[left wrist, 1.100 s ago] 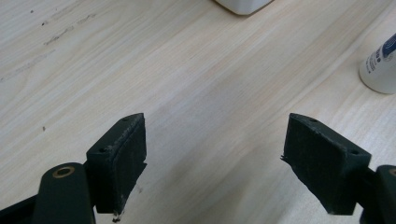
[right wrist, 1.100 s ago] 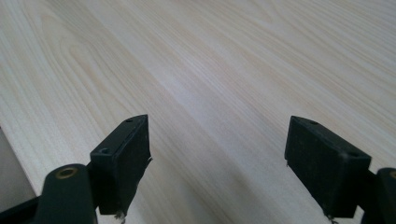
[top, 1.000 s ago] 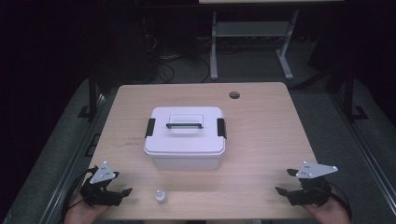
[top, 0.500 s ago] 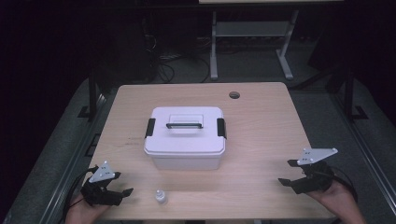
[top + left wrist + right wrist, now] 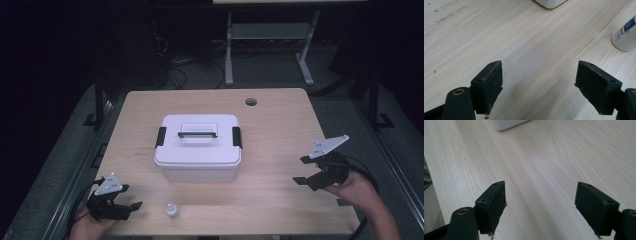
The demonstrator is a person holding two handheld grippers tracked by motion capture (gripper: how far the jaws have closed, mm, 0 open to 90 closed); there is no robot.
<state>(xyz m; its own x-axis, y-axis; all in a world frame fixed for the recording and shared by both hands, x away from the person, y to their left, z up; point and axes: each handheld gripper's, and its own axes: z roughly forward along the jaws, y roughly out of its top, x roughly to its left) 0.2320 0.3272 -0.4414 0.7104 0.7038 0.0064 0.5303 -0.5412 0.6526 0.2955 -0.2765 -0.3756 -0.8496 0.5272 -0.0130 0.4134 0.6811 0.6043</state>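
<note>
left gripper sits low over the pale wooden table, both black jaws spread wide with bare wood between them and nothing in their grasp. off at the right edge there's a small white bottle with a blue mark on its label, standing on the wood, well clear of the right jaw. up at the top, a corner of a white box pokes in.

Dark room, grey floor, metal desk frame behind.
</note>
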